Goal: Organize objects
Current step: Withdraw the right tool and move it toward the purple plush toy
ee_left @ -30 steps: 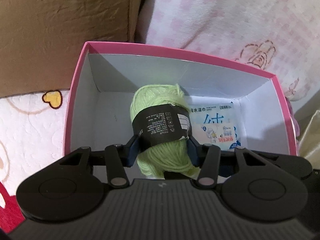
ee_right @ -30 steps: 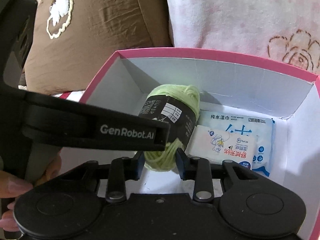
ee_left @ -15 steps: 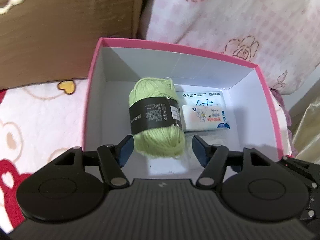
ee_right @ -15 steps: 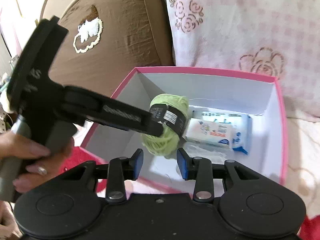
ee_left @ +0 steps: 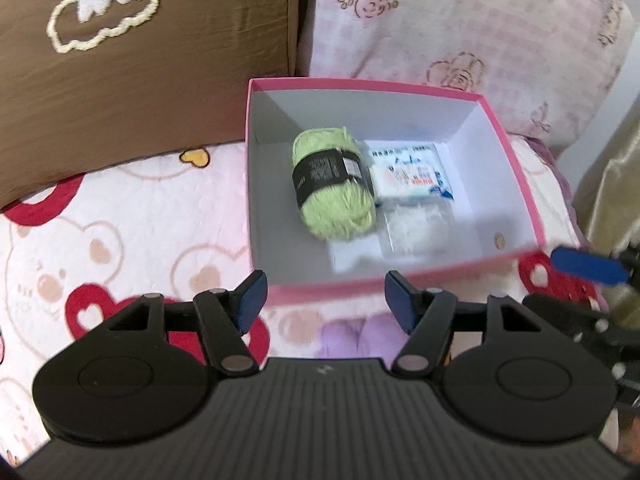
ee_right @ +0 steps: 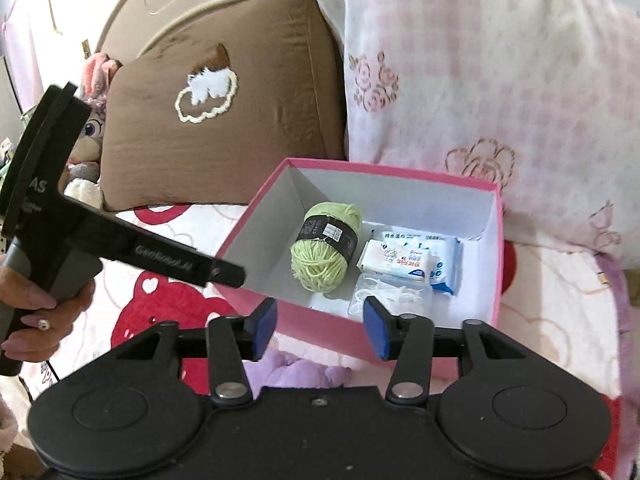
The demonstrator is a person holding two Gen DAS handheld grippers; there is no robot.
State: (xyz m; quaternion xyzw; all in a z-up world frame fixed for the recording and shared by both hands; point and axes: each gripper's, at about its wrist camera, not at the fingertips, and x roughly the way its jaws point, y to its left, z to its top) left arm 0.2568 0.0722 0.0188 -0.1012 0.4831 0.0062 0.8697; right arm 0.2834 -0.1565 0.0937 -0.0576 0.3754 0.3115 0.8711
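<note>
Change: I am pulling both grippers back from the pink box. One second ago the left gripper was clamped on the green yarn ball; now the ball is lying free on the box floor.
Left tongs: they have just been opening and are now standing about half wide, with nothing between them.
Right tongs: the right gripper has also just been opening; its blue pads are apart and holding nothing.
Yarn position: it is resting inside the box, toward its left side, just beside the wet wipes pack.
Other contents: a smaller tissue pack is lying on top of the wipes, and a clear bag of white floss picks is sitting in front of them.
Meaning for task: I am judging the yarn as placed, so both hands are becoming free for a next object.
Surroundings: the box is standing on a bear-print blanket, before a brown pillow and a pink floral pillow.
Hard to see: the left view is blurred by motion, so the wipes print is not readable there.
Cut off: a purple soft thing is lying under the right gripper, mostly covered; I cannot tell what it is.
Hidden: no further loose object to organize is showing in these views.
</note>
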